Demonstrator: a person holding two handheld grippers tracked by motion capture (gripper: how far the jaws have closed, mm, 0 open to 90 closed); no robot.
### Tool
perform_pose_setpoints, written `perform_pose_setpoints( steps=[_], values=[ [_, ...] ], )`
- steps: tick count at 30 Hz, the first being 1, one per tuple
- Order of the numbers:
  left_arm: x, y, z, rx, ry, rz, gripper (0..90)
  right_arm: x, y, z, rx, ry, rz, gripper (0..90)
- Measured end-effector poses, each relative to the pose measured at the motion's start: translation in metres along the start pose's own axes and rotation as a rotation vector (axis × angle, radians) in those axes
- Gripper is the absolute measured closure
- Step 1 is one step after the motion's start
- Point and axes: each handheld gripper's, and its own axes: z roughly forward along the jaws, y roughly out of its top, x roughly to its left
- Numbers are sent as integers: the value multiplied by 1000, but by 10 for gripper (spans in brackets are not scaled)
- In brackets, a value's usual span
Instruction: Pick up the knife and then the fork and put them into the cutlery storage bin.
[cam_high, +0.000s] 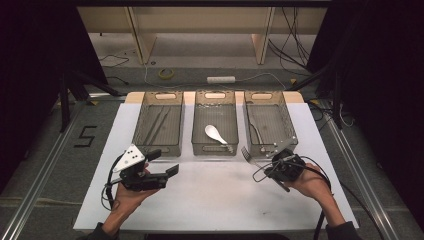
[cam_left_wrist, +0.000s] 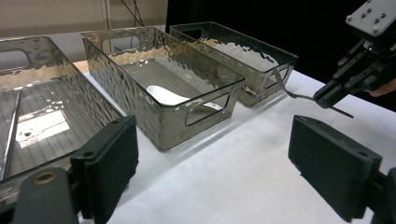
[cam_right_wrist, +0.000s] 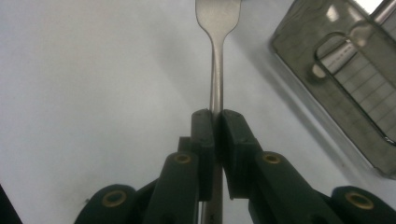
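Right gripper (cam_right_wrist: 216, 122) – fork (cam_right_wrist: 216, 70) lengthwise, tines outward

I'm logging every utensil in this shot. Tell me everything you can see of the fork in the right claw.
The fork looks like plain silvery metal, with a slim flat handle that widens toward the head. The right claw is shut on its handle, pads pressing both sides. In the high view it hangs above the white table cover, head pointing away from the hand toward the near left corner of the right-hand bin. The tines are cropped in the right gripper view. Whether it touches the bin is unclear.
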Motion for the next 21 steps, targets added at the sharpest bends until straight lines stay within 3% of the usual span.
perform_pose_setpoints(
  steps=[9, 21],
  values=[
    [0, 0, 0, 1, 1, -1, 157, -9, -2, -10, -56, -1, 32, 845],
    [0, 0, 0, -1, 2, -2, 157, -26, -3, -24, -152, -3, 109, 845]
  ],
)
